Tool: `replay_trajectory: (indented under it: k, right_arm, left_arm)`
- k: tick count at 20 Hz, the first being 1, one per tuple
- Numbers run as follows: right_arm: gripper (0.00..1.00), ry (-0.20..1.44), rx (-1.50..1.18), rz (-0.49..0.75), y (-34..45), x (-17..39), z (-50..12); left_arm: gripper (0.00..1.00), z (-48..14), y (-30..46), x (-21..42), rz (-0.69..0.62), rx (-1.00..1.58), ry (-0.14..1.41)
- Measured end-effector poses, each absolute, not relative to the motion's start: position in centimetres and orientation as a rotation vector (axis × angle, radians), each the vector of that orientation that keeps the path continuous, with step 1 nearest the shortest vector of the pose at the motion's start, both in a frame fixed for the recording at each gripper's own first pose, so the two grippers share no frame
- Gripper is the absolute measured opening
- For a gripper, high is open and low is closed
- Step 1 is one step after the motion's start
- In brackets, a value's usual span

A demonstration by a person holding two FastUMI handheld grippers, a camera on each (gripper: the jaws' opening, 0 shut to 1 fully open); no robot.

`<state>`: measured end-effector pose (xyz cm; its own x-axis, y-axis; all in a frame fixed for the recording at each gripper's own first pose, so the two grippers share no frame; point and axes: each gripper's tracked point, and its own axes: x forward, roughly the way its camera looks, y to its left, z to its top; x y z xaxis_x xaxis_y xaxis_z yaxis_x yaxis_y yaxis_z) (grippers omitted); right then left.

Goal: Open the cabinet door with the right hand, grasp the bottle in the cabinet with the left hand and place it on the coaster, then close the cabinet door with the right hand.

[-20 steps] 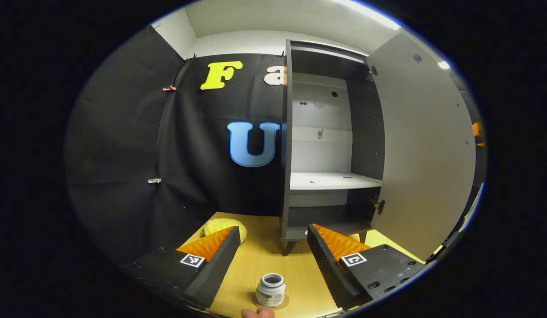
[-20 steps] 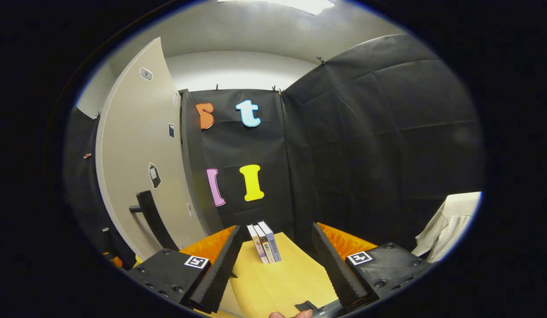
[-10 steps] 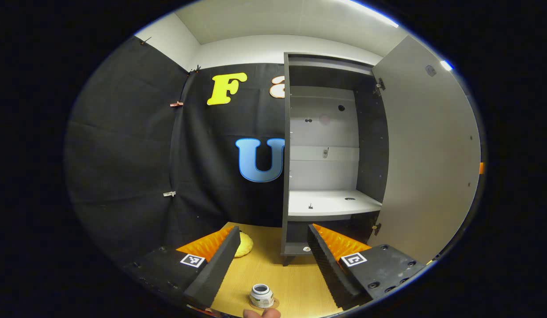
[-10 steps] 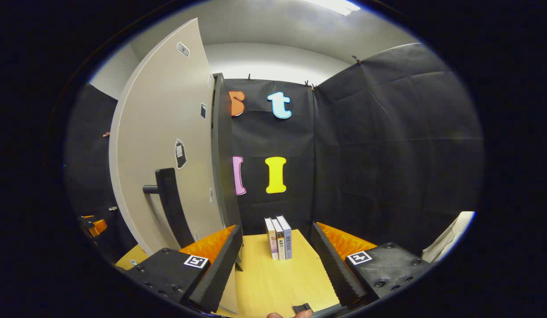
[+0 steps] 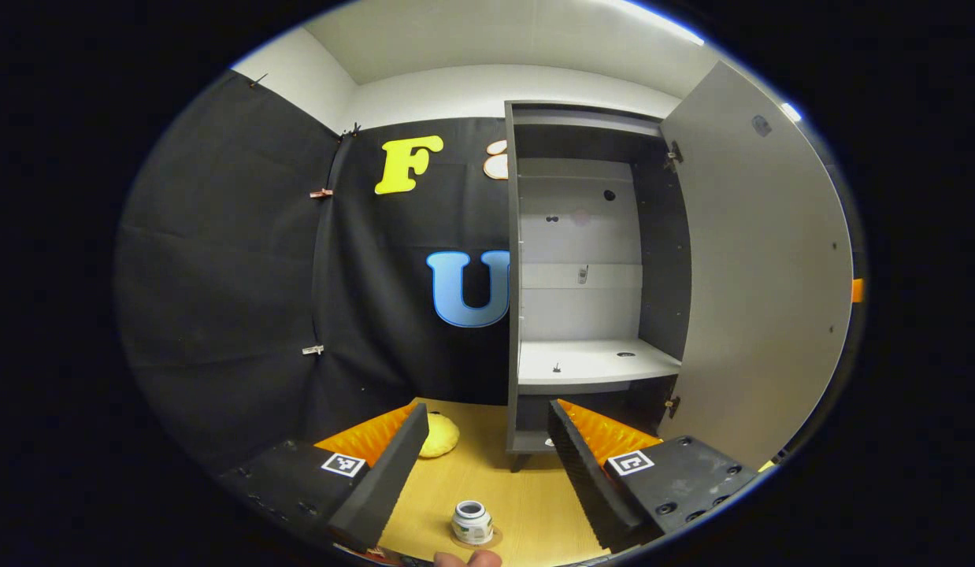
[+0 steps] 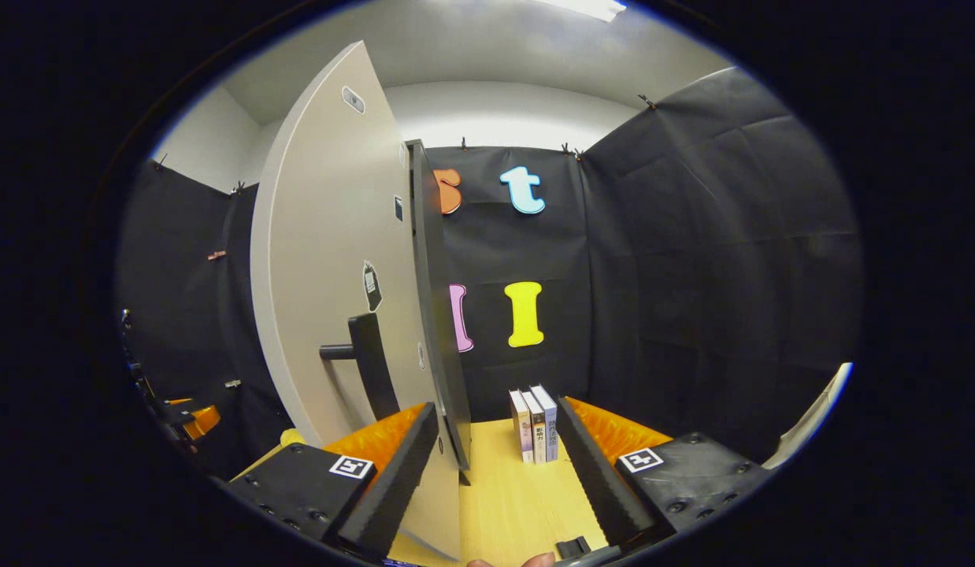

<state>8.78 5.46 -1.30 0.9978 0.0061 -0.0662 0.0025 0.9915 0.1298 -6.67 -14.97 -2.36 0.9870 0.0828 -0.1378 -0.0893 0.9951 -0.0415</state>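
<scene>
On coaster (image 5: 478, 541) before open cabinet (image 5: 590, 276), bottle (image 5: 472, 521) stood upright, your left gripper (image 5: 481, 465) wide, empty above it. Right gripper (image 6: 495, 472) wide beside door (image 6: 338, 276); its stiff handle (image 6: 371, 364) looked best grip.

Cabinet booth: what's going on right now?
A person holds two grippers. The bottle already stands on the coaster, between the open left gripper fingers but untouched. The cabinet door is open; the open right gripper faces its handle, not gripping it.
</scene>
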Motion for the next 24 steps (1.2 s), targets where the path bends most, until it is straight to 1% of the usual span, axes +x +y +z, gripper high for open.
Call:
replay_trajectory:
  k: [2, 4, 5, 9, 13, 15, 24]
  right_arm:
    - [0.96, 0.066, 0.118, 0.025, 6.1, 8.7, -1.3]
    - [0.96, 0.067, 0.124, 0.085, 7.7, 8.6, -1.3]
    - [0.96, 0.065, 0.131, 0.113, 8.7, 8.5, -1.2]
    - [0.96, 0.053, 0.104, 0.192, 11.0, 8.0, -1.0]
    - [0.96, 0.049, 0.075, 0.199, 12.0, 8.1, -1.2]
    - [0.96, 0.050, 0.082, 0.199, 12.5, 8.2, -1.2]
    - [0.97, 0.037, 0.069, 0.246, 15.3, 8.9, -1.1]
  left_arm:
    - [0.96, -2.3, -14.5, -7.1, 0.093, -0.052, 0.134]
    - [0.94, -2.1, -14.1, -7.2, 0.098, -0.050, 0.126]
    - [0.96, -2.0, -13.8, -7.2, 0.099, -0.046, 0.126]
    - [0.96, -2.2, -12.5, -7.4, 0.106, -0.044, 0.128]
    - [0.95, -2.2, -10.7, -7.5, 0.120, -0.048, 0.130]
    - [0.96, -2.3, -10.1, -7.4, 0.120, -0.051, 0.133]
    - [0.96, -2.0, -7.3, -6.1, 0.098, -0.035, 0.117]
